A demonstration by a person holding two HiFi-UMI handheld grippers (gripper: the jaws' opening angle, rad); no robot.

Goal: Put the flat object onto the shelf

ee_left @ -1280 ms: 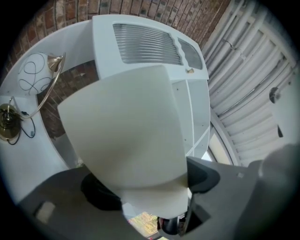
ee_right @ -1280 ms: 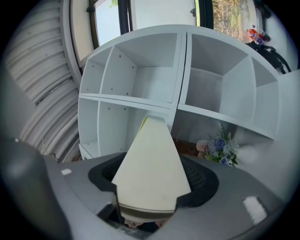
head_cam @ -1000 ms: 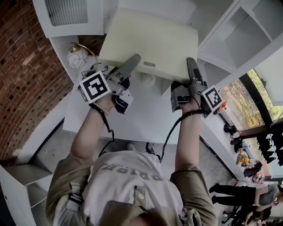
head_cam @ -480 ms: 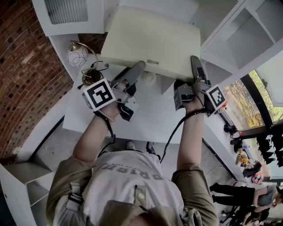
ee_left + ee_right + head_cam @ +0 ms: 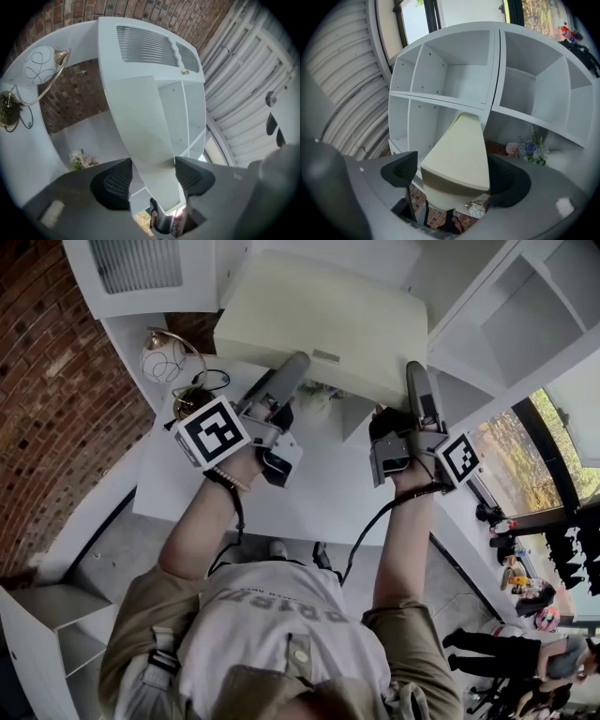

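The left gripper (image 5: 153, 171) is clamped on the cream flat panel (image 5: 140, 122), with both pads pressed against its near edge. Its jaws have been drawn in from a wider setting a second ago. The panel is held out ahead of both grippers, clear above the white table (image 5: 319, 493), and has been carried slightly forward. The jaws of the right gripper (image 5: 454, 176) are opening, with the panel's corner between them but no longer pinched. The white shelf unit (image 5: 497, 70) is seen straight ahead of this gripper. The load is judged to be passing to the left grip; placement is not yet done.
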